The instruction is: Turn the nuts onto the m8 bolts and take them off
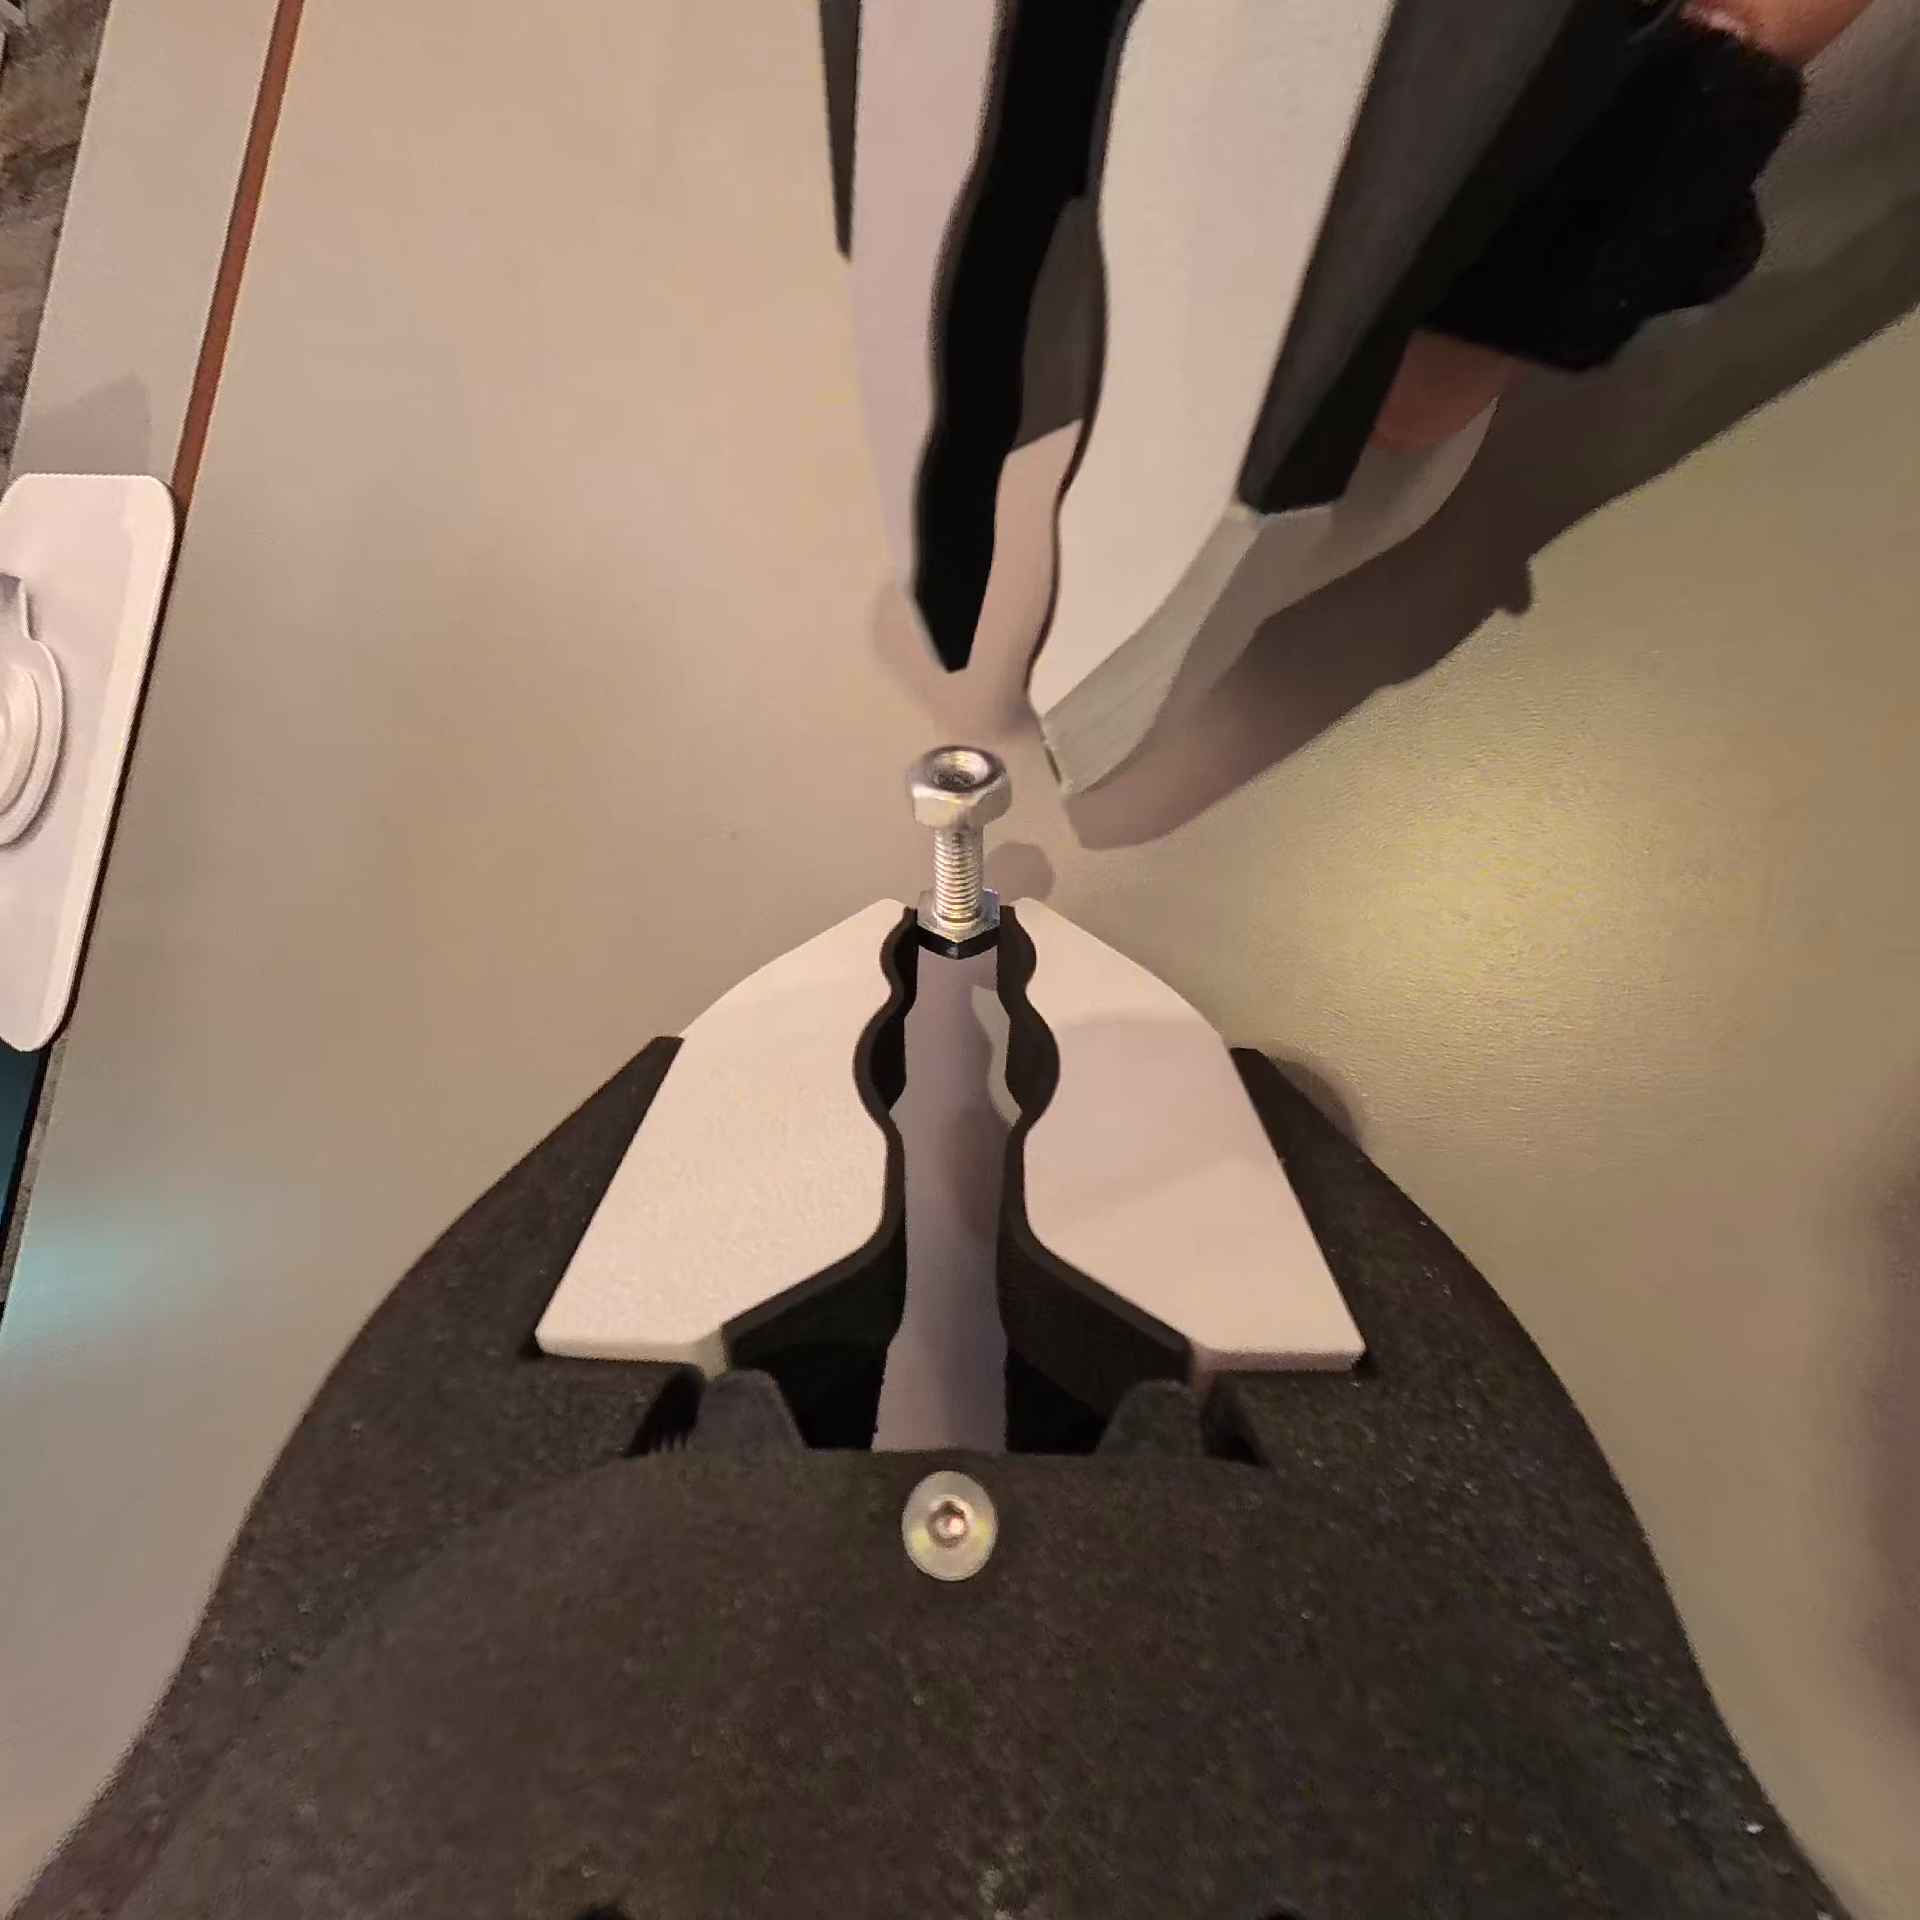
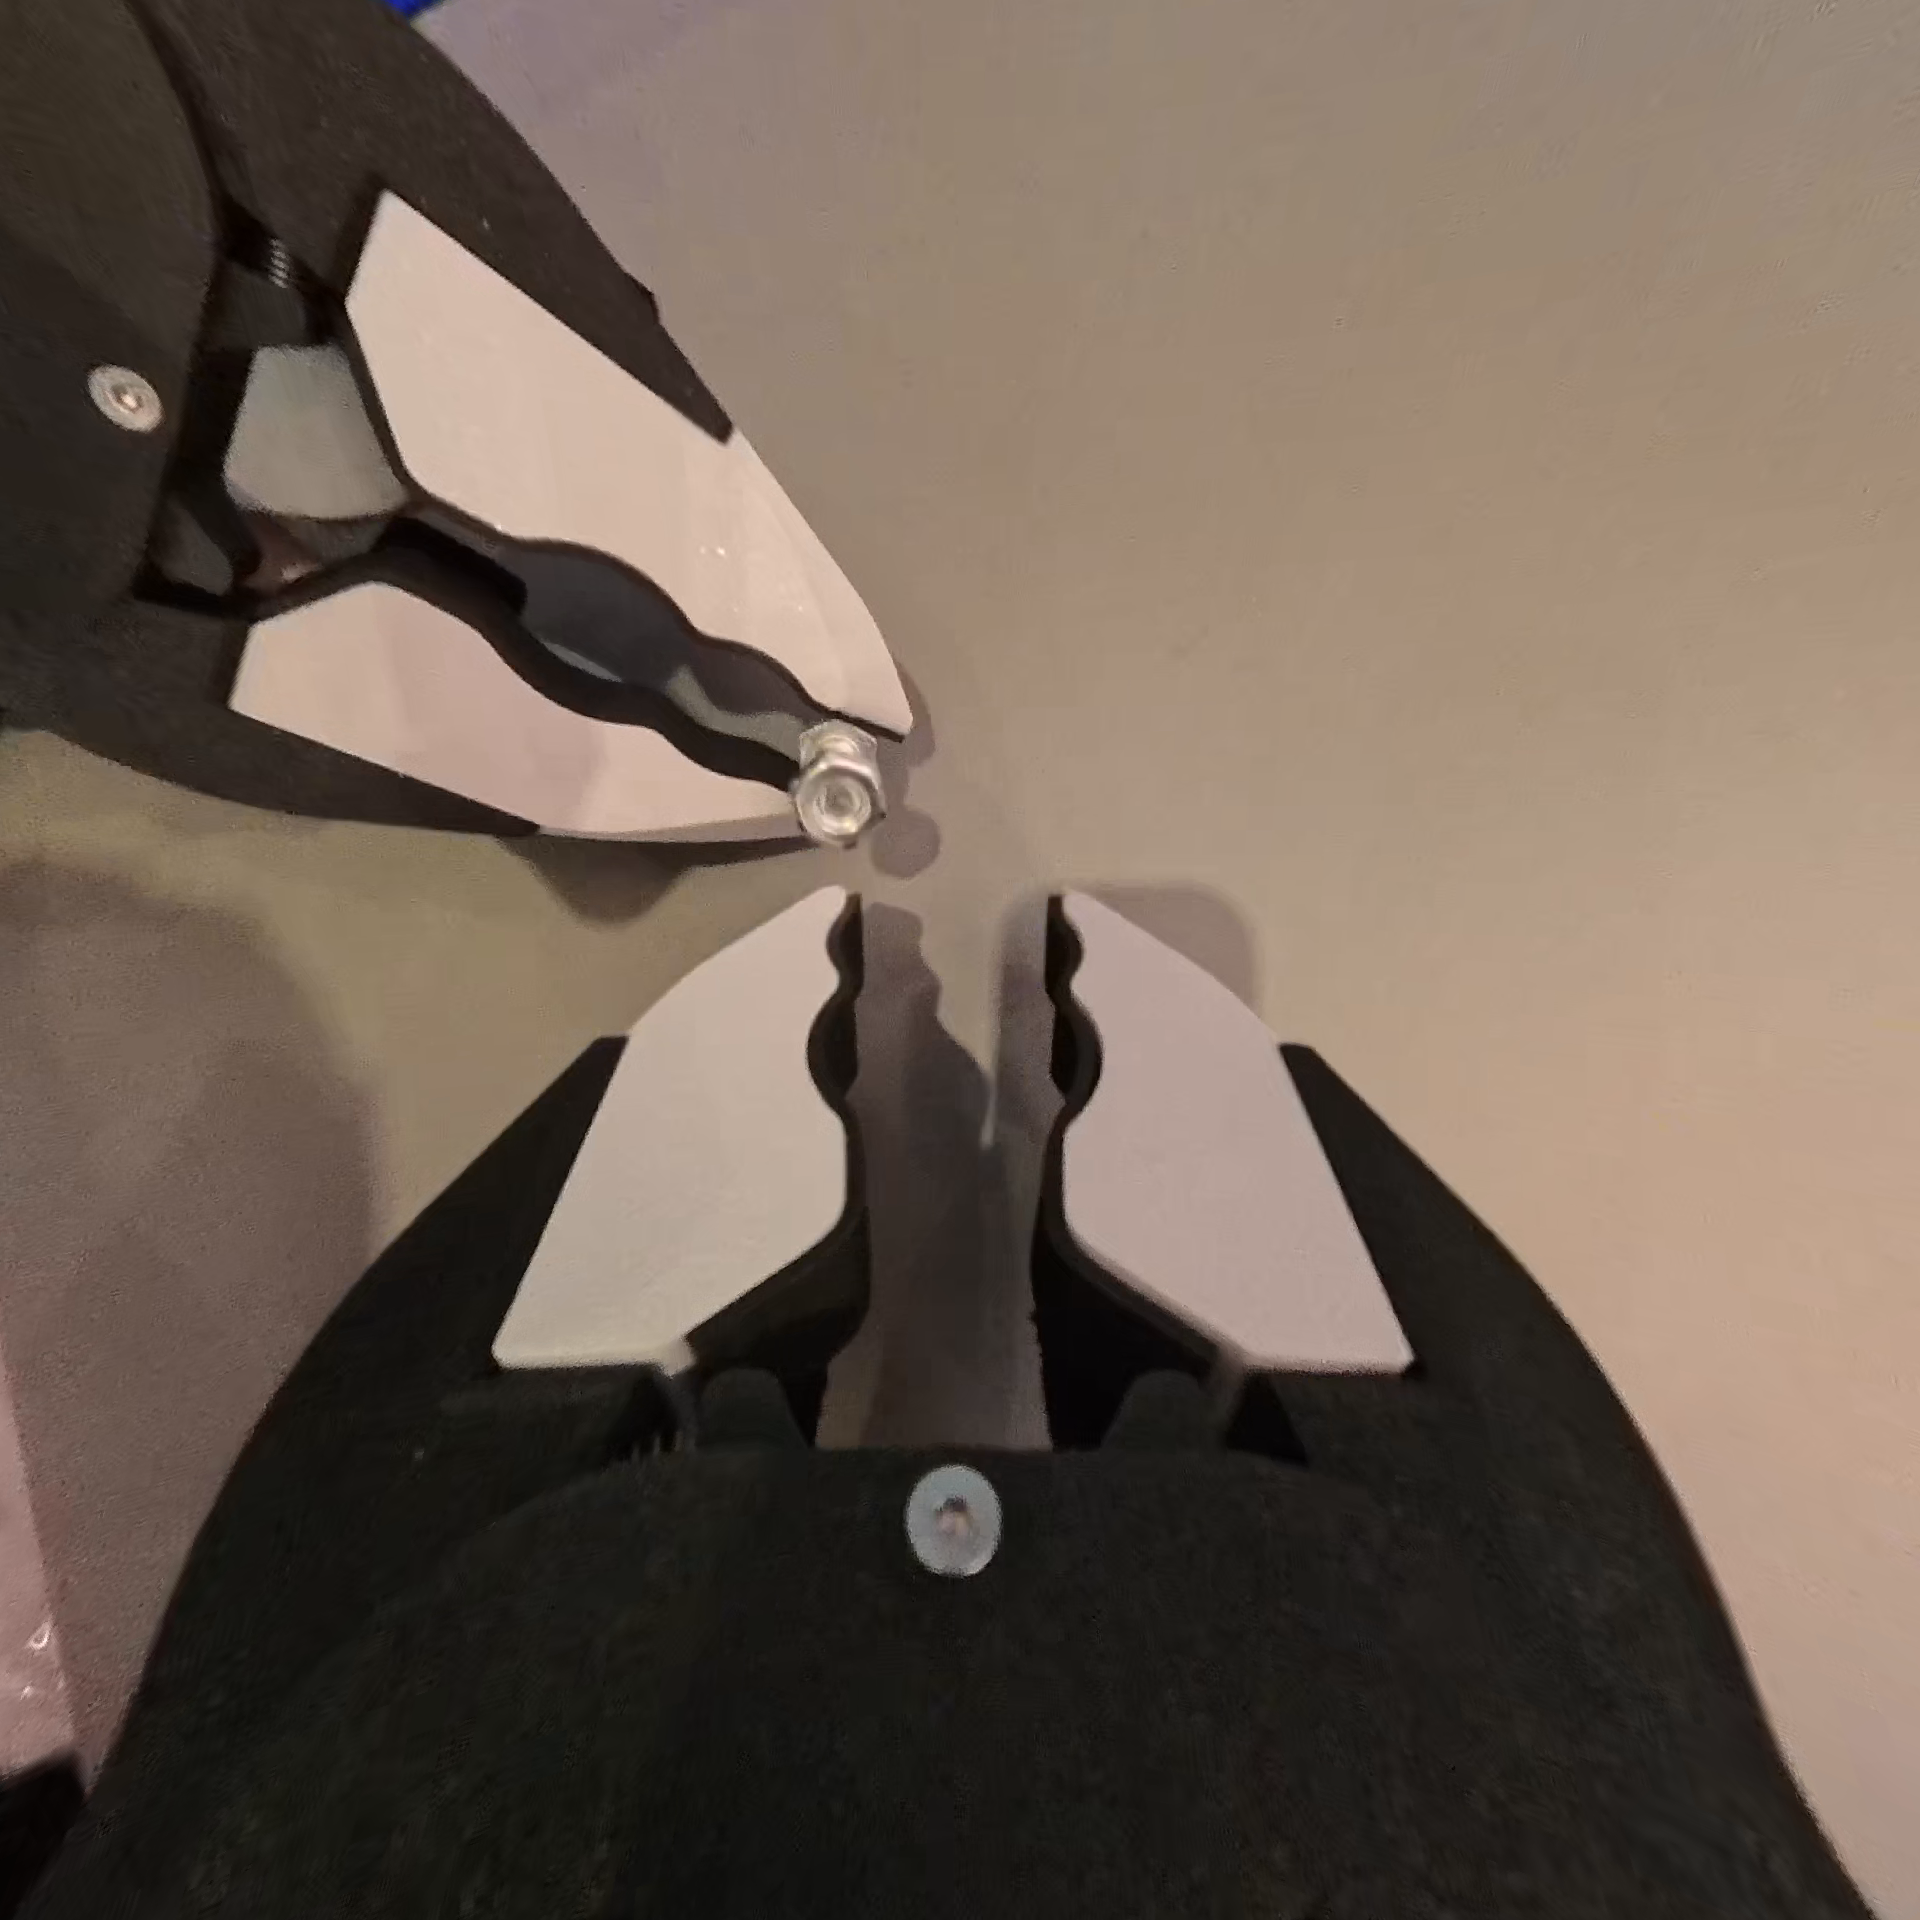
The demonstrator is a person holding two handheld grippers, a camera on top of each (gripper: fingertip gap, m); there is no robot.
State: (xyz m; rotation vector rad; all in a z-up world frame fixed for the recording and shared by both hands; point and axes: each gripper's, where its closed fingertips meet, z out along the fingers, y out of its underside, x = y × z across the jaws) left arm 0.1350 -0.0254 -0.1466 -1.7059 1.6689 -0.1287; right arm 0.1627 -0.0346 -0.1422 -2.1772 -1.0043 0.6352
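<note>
Left gripper (image 1: 956, 914): clenched on the hex head of the bolt; both white fingertips press against the head's flats, one from each side.
Right gripper (image 2: 954, 904): released, its two white fingers well apart with only bare bench between them; in the left wrist view it reaches in from above, blurred, with its tips just beyond the nut and not touching it.
Bench (image 1: 520, 727): plain beige surface under both grippers, carrying their shadows.
White plate (image 1: 73, 748): fixed at the left edge of the bench, with a round fitting in it; well apart from the bolt.
Bolt (image 1: 954, 868): silver, threaded, pointing straight out from the left gripper's tips; bare thread shows between head and nut.
Nut (image 1: 958, 784): silver hex nut sitting at the far end of the bolt's thread, its open bore facing away from the left gripper; in the right wrist view it lies just up and left of the right gripper's left fingertip (image 2: 826, 914).
</note>
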